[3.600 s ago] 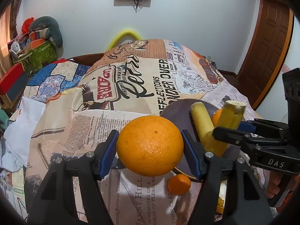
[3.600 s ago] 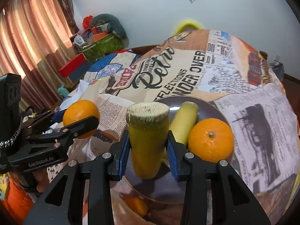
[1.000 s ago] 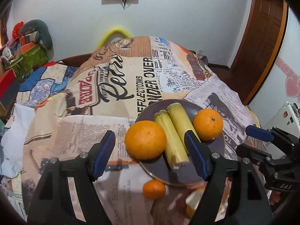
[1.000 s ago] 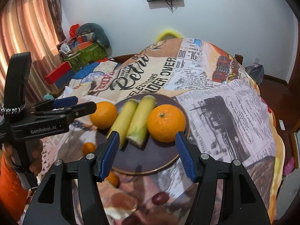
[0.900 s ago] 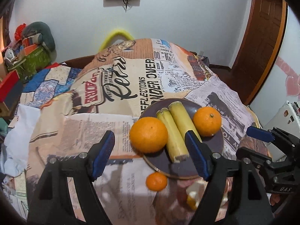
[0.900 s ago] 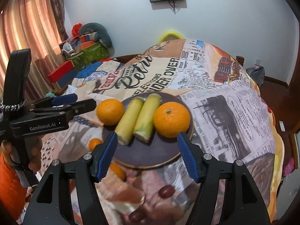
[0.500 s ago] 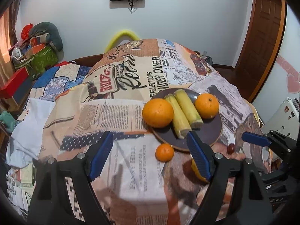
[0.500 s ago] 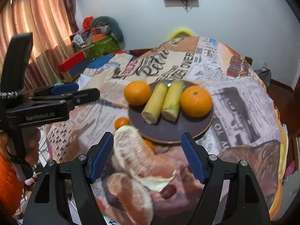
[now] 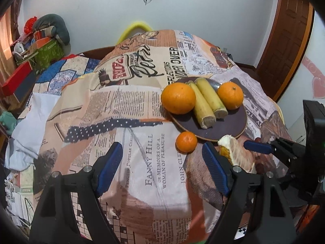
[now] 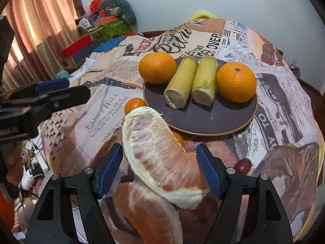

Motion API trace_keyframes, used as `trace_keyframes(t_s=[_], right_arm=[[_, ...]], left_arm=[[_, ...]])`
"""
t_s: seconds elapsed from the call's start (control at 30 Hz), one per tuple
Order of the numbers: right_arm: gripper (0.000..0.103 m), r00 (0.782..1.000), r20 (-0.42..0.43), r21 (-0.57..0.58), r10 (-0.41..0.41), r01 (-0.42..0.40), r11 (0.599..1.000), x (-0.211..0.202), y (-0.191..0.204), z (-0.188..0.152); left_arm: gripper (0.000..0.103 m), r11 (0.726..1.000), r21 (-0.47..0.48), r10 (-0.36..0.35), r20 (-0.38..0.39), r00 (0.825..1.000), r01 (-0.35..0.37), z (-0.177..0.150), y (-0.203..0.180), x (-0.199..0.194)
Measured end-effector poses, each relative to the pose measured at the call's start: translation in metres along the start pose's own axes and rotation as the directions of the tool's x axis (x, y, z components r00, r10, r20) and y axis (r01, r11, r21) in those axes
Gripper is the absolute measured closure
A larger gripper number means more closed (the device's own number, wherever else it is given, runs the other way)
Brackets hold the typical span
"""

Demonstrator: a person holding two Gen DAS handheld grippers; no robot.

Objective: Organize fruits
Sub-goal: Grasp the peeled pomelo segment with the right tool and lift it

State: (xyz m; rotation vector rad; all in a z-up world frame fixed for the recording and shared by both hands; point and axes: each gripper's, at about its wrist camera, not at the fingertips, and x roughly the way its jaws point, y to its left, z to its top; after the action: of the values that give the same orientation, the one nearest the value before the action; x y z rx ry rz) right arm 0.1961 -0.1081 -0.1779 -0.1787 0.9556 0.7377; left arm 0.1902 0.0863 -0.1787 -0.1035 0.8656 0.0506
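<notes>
A dark plate point(image 10: 203, 120) on the newspaper-print cloth holds two oranges point(image 10: 157, 67) point(image 10: 236, 82) with two yellow cane pieces point(image 10: 180, 83) between them; the plate also shows in the left wrist view point(image 9: 229, 125). A small mandarin point(image 9: 186, 141) lies in front of the plate. Two peeled pomelo segments point(image 10: 160, 152) lie near the front edge. My right gripper point(image 10: 159, 169) is open, its jaws standing either side of the upper pomelo segment without touching it. My left gripper point(image 9: 162, 169) is open and empty above the cloth, left of the mandarin.
A red grape point(image 10: 242, 165) lies right of the pomelo. A second small orange fruit point(image 10: 177, 138) is half hidden behind the pomelo. Boxes and clutter point(image 9: 40, 46) stand at the far left, a wooden door point(image 9: 288, 34) at the far right.
Both grippers let go of the orange and cane piece on the plate and have pulled back toward the front. The right gripper now straddles the pomelo segment.
</notes>
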Motion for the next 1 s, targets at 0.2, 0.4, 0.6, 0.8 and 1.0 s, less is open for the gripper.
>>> trace_keyframes(t_s=[0.2,0.4,0.6,0.8,1.0], right_arm=[[0.046,1.000,0.010,0.005,0.029,-0.029,1.000,0.001,-0.004,0.004],[0.052,0.998,0.045,0.032,0.055,-0.056,0.998,-0.010,-0.005,0.008],[0.052,0.991,0.125,0.050,0.058,-0.065,0.997,-0.043,-0.007,0.012],[0.052,0.981,0.194,0.071,0.025,-0.040,0.997,-0.078,-0.015,0.008],[0.052,0.978,0.208,0.113,-0.014,-0.009,0.994,-0.095,-0.032,-0.005]], left_arm=[[0.022,1.000,-0.007,-0.003,-0.022,1.000,0.003,-0.006,0.001,0.007],[0.022,1.000,-0.017,-0.017,-0.031,0.999,0.016,-0.009,0.000,0.006],[0.022,0.999,0.005,-0.049,-0.053,0.997,0.049,-0.020,-0.014,-0.002],[0.022,0.995,0.059,-0.075,-0.104,0.992,0.081,-0.041,-0.038,-0.003],[0.022,0.990,0.078,-0.105,-0.181,0.978,0.121,-0.065,-0.058,0.006]])
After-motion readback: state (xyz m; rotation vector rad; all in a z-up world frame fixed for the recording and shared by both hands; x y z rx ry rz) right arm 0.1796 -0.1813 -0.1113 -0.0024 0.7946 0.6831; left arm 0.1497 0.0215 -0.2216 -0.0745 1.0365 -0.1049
